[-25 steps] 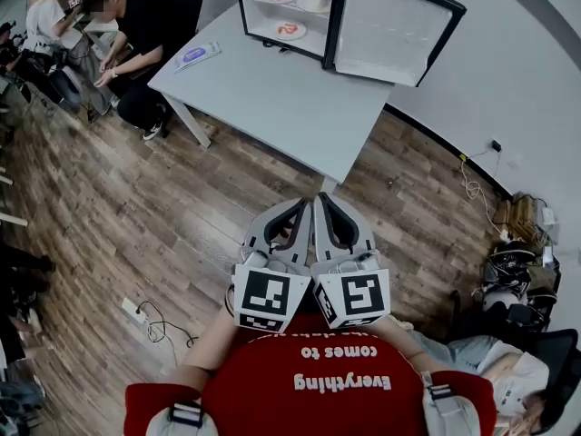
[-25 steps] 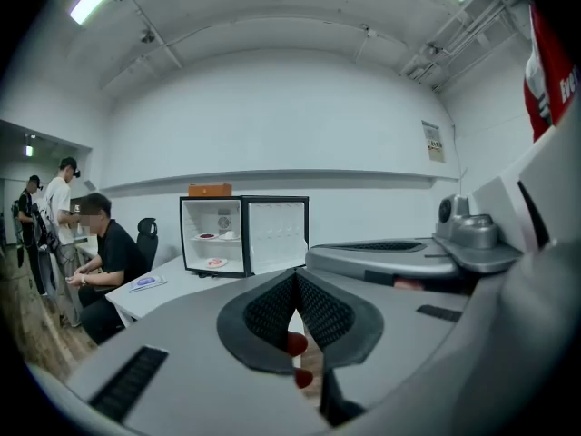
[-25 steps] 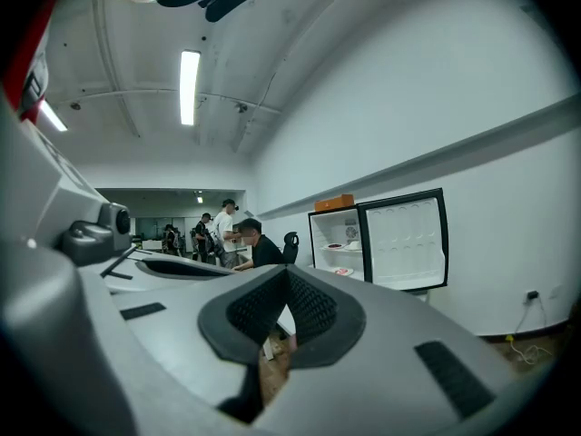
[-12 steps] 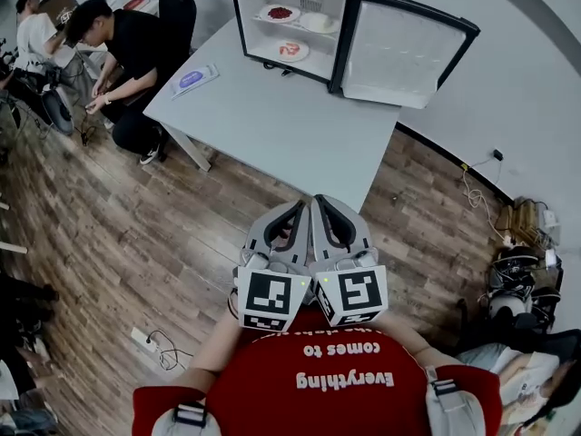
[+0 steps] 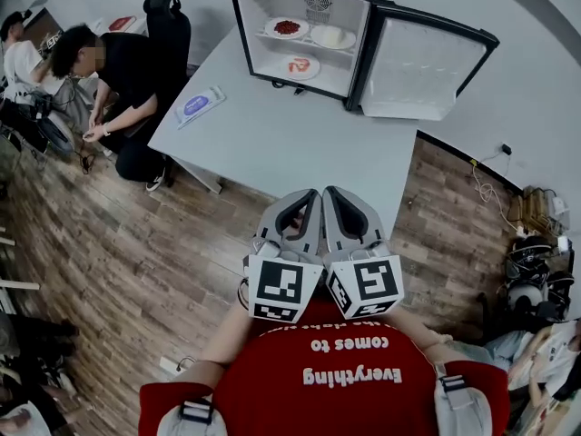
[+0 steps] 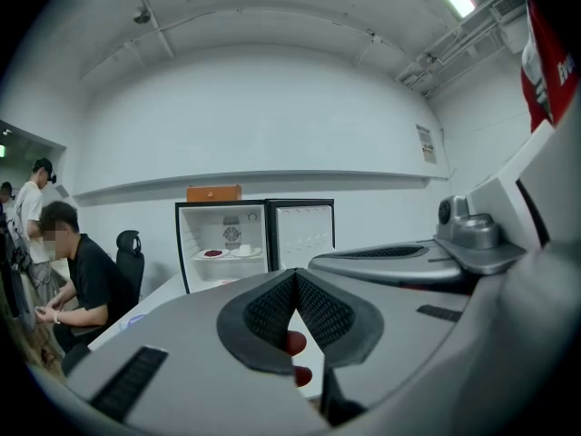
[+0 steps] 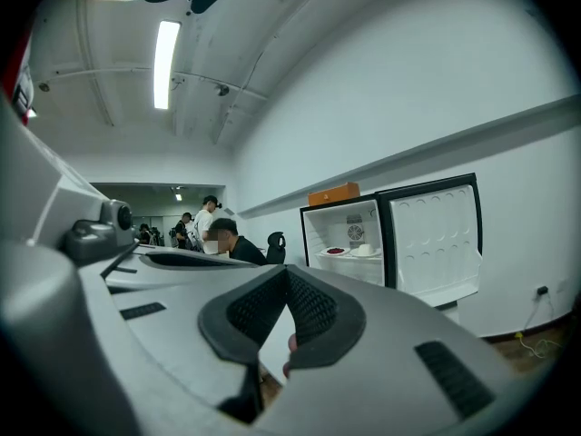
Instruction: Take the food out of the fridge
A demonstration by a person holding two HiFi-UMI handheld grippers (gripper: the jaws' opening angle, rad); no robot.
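both tools are held side by side right in front of the person's red shirt (image 5: 349, 380), almost touching each other, tips pointing toward the surface. the left tool (image 5: 314, 195) has its jaws pressed together with nothing between them. the right tool (image 5: 329, 192) is the same deal, jaws closed up tight and empty.

well ahead of both tools, at the far end of the pale grey rectangular surface (image 5: 290, 148), stands the small black fridge with a white inside (image 5: 263, 3). its door (image 5: 418, 66) is swung wide toward the right tool's side. the food's all in there: a white plate of dark red food (image 5: 287, 27) and a white plate with something pale on it (image 5: 332, 36) on the upper shelf, plus a white plate with a red-orange item (image 5: 299, 65) on the lower one. none of it is near either tool.

an orange flat box (image 6: 214, 193) lies on top of the fridge. off to the left tool's side a bluish flat packet (image 5: 198, 106) lies on the surface. past it a person in a black top (image 5: 127, 57) sits by a black office chair (image 5: 170, 21) on the wood plank floor (image 5: 136, 234).
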